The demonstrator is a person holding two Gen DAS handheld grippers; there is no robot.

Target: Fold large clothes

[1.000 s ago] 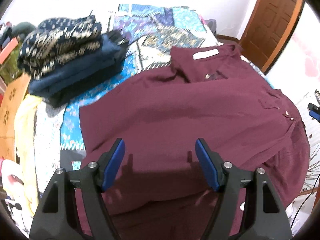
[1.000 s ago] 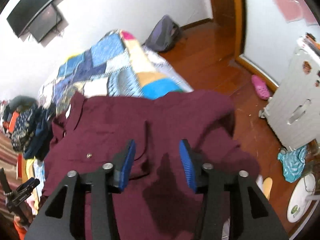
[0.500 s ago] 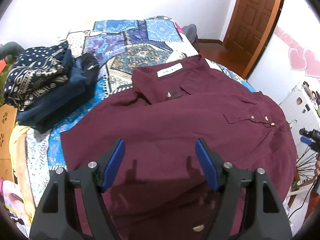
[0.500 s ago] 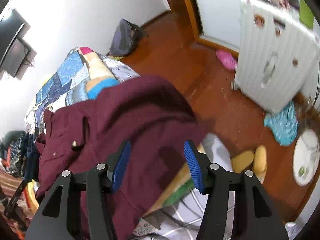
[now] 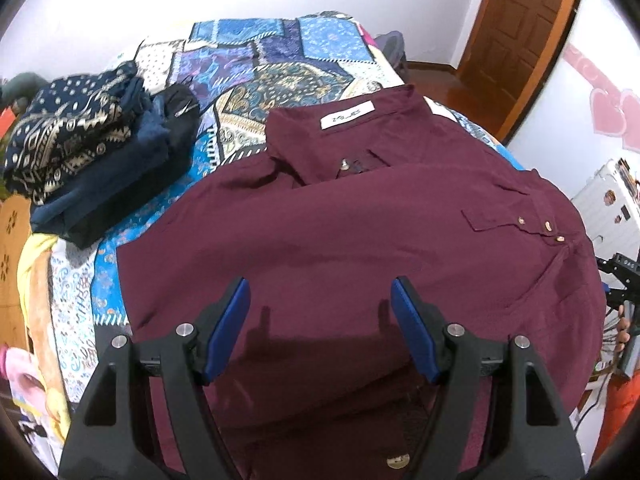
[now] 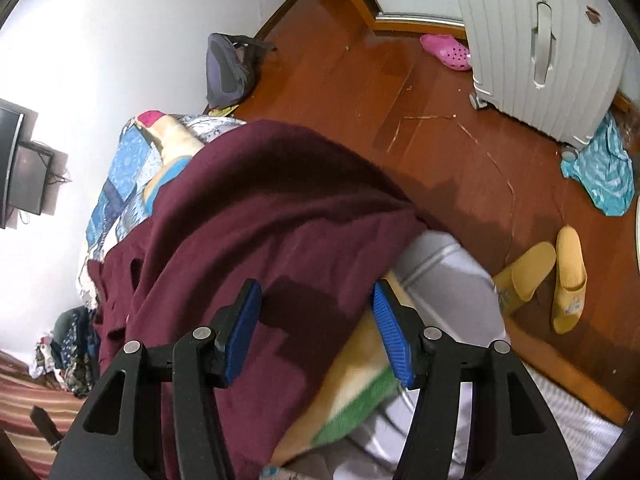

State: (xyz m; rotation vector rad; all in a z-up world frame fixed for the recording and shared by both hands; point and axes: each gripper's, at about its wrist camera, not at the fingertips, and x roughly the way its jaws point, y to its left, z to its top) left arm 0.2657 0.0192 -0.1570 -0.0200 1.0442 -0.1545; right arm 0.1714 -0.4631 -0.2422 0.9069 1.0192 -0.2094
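A large maroon shirt point(image 5: 360, 232) lies spread on the patchwork bedspread point(image 5: 280, 64), collar and white label toward the far side, buttoned cuff at the right. My left gripper point(image 5: 320, 320) is open and empty, hovering above the shirt's near part. In the right wrist view the same shirt point(image 6: 256, 216) drapes over the bed's corner. My right gripper point(image 6: 316, 328) is open and empty above the shirt's edge, near the bed corner.
A stack of folded dark blue clothes point(image 5: 84, 156) sits on the bed's left. A wooden door point(image 5: 520, 28) stands at the back right. On the wood floor are a white suitcase point(image 6: 540, 40), yellow slippers point(image 6: 552, 272), a pink shoe point(image 6: 446, 51) and a backpack point(image 6: 230, 68).
The left gripper pulled back and tilted up, showing more of the bed. The right gripper swung right toward the bed corner and floor. Both stayed open.
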